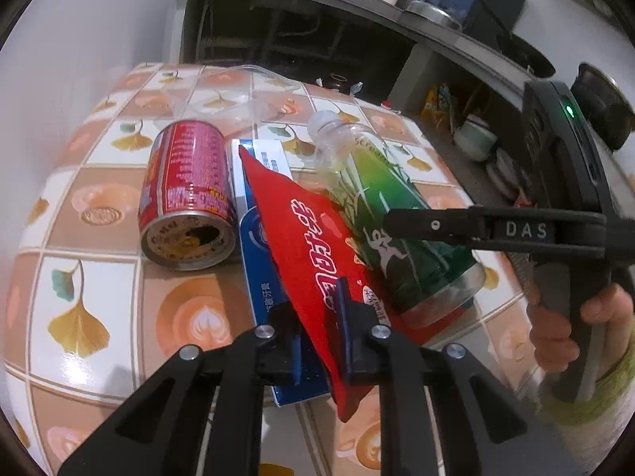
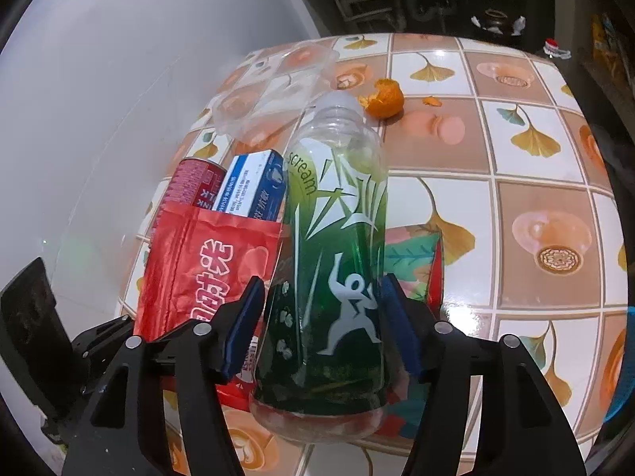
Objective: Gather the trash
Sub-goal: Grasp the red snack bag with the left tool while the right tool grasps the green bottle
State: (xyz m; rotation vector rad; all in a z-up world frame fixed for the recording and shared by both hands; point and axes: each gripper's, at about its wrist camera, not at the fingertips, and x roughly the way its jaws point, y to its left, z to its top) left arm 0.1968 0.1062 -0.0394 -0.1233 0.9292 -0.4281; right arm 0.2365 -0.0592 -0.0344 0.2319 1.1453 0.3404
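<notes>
Trash lies bunched near the table's (image 2: 516, 214) left edge: left gripper (image 1: 319, 341) pinches the red wrapper (image 1: 305, 234); right gripper (image 2: 321, 325) clasps the green bottle (image 2: 341, 214). Bare tabletop spreads rightward.

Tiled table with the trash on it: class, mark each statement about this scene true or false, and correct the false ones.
1. The red drink can lies on its side. True.
2. The left gripper is closed on the red foil snack wrapper. True.
3. The green-labelled clear plastic bottle stands upright. False: it lies on its side between the right gripper's jaws.
4. The piece of orange peel is inside the clear plastic container. False: it sits on the tiled table beside it.
5. The bottle still wears a cap. False: its neck is open.
</notes>
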